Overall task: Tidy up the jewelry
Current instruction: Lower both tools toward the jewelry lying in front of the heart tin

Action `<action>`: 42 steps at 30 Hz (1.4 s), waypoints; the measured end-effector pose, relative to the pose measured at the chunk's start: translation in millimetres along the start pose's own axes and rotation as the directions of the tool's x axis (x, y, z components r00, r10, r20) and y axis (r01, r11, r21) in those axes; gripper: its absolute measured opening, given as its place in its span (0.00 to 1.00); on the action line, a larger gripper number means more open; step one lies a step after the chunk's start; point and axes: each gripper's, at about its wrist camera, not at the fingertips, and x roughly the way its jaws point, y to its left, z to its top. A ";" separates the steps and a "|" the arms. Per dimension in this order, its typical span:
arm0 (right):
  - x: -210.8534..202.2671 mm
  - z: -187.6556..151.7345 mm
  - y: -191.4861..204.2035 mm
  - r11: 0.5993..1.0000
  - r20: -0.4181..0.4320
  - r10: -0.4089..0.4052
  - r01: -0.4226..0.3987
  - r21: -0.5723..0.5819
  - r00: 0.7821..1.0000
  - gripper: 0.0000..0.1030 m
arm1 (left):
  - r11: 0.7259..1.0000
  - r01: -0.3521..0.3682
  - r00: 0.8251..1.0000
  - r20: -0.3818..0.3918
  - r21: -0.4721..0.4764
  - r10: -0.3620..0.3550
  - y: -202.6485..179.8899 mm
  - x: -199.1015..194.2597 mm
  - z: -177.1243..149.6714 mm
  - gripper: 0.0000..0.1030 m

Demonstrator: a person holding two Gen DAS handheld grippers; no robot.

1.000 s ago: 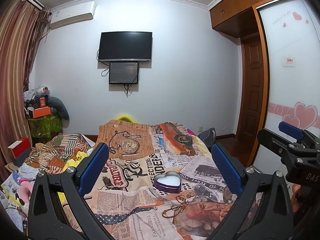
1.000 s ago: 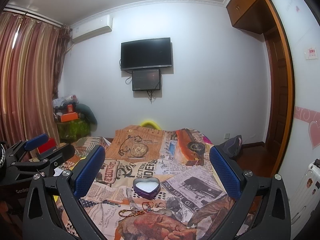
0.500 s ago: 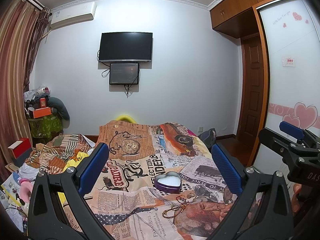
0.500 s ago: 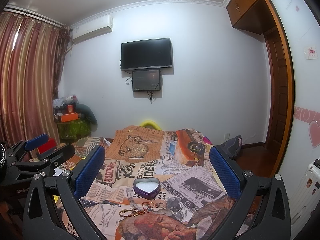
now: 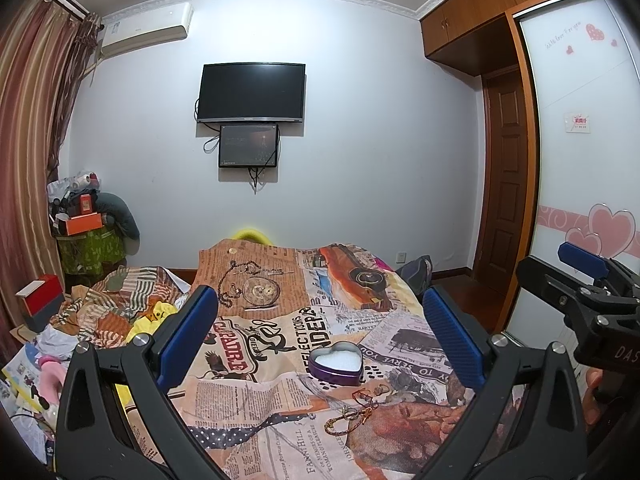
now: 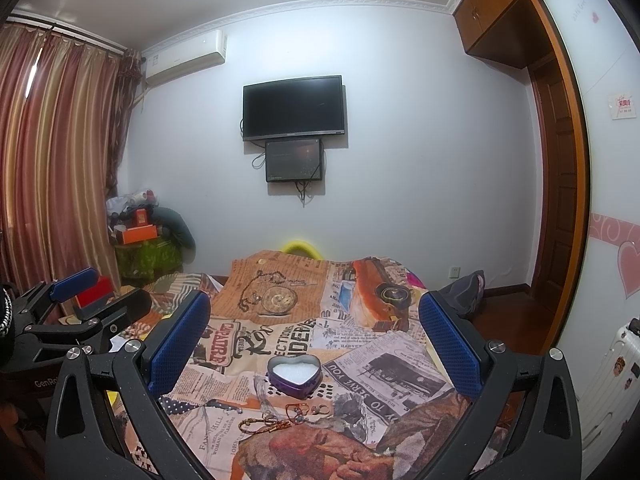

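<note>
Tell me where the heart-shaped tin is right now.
The heart-shaped tin sits open on the patterned bedspread, centred in both wrist views, just beyond the loose jewelry.

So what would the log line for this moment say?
left tongs: open, empty | right tongs: open, empty | heart-shaped tin: open on bed | jewelry: loose beside tin | stage: before pickup

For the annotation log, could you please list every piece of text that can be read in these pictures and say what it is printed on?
"TO SERVE YOU": bedspread.
"FANNY HILL": bedspread, near edge.
"DAS", cut off: right gripper body.
"GenRo", cut off: left gripper body.
Curly heading, roughly "CAPADRE": bedspread, uncertain.
"ECTIONS" over "NDER", partly folded away: bedspread.
Wardrobe door script, wall card and air conditioner labels: too small to read.
</note>
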 end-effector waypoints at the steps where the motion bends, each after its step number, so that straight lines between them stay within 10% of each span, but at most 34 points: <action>1: -0.3 0.4 0.0 1.000 -0.001 0.000 0.000 0.000 1.000 1.00 | 1.000 -0.001 1.000 0.000 0.001 0.001 -1.8 -0.4 0.1 1.00; 15: 14.6 -8.3 -4.0 1.000 -0.049 -0.005 0.006 0.007 0.999 1.00 | 1.000 -0.011 0.998 -0.067 0.006 0.011 4.0 25.4 -12.9 1.00; 23: 57.5 -41.4 -19.7 0.998 -0.211 -0.054 0.055 -0.001 0.976 1.00 | 0.998 -0.056 0.978 -0.204 -0.021 0.051 23.4 68.5 -40.9 1.00; 42: 132.3 -118.7 -27.8 1.000 -0.512 0.025 -0.023 0.009 0.859 0.88 | 0.995 -0.073 0.811 -0.585 -0.062 0.023 44.9 160.9 -145.7 0.72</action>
